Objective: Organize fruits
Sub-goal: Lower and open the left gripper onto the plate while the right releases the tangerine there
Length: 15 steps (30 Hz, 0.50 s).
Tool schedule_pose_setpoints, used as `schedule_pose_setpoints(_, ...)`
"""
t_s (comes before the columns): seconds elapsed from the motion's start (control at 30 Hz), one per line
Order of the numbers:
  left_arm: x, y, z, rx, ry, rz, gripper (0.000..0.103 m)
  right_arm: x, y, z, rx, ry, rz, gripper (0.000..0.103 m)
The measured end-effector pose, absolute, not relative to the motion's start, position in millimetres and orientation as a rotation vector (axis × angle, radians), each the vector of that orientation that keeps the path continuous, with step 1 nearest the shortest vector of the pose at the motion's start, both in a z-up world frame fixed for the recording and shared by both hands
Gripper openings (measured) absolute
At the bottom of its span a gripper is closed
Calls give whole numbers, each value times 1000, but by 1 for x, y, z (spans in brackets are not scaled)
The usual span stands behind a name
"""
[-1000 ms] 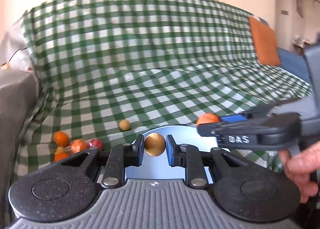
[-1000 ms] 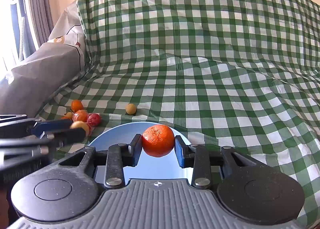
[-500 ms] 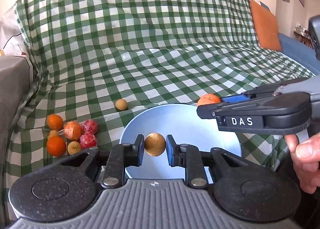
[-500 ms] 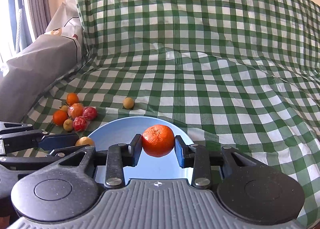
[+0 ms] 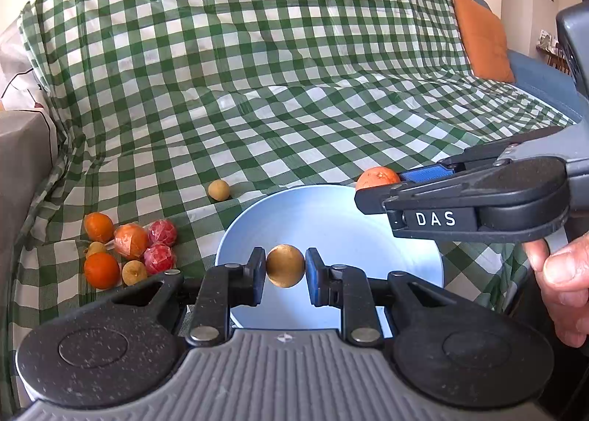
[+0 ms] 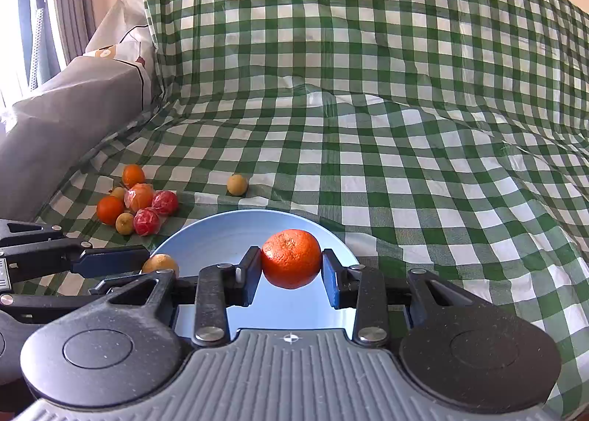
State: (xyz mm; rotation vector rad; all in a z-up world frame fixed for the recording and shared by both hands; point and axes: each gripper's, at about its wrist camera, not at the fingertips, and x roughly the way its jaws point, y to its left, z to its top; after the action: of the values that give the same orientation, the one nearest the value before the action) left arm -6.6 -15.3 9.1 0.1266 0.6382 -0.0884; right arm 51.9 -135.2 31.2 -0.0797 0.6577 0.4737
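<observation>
left gripper [image 5: 285, 271]: closed on small round golden-brown fruit [image 5: 285, 271] | right gripper [image 6: 291, 270]: clamped on round orange tangerine [image 6: 291, 259]; both held over pale blue round plate [image 6: 221, 237] | risk: fruit released high (plate is shallow) could be bounced onto checked cloth [image 6: 368, 163]

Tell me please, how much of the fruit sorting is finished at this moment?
Nothing lies in the blue plate yet. In hand: the left claw is shut on a small brown fruit and the right claw on an orange, both held over the plate. Left: the fruit pile and one lone round fruit on the checked cloth.
</observation>
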Motion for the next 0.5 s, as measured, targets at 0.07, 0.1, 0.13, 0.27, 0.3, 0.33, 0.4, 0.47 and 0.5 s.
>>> schedule_pose_setpoints(0.07,-7,-16,9,133,638,-92,25,52,-135,31,-80,658,474,37)
schedule_pose_setpoints(0.1,-6,-17,9,137,637,-94,25,52,-135,31,-80,657,473,37)
schedule_pose_setpoints(0.13,-6,-17,9,140,637,-95,25,52,-135,31,-80,657,473,37)
schedule_pose_setpoints(0.27,-5,-18,9,147,635,-98,25,51,-135,31,-82,657,473,37)
schedule_pose_setpoints(0.3,-5,-18,9,147,634,-99,25,51,-135,31,-82,657,474,37)
schedule_pose_setpoints(0.33,-5,-19,9,147,634,-98,25,51,-135,31,-83,657,475,37)
schedule_pose_setpoints(0.4,-5,-19,9,149,633,-98,25,51,-135,31,-86,657,477,37)
schedule_pose_setpoints(0.47,-5,-19,9,147,634,-97,25,51,-135,31,-88,657,477,37)
schedule_pose_setpoints(0.5,-6,-19,9,147,635,-97,25,52,-135,31,-89,657,477,37)
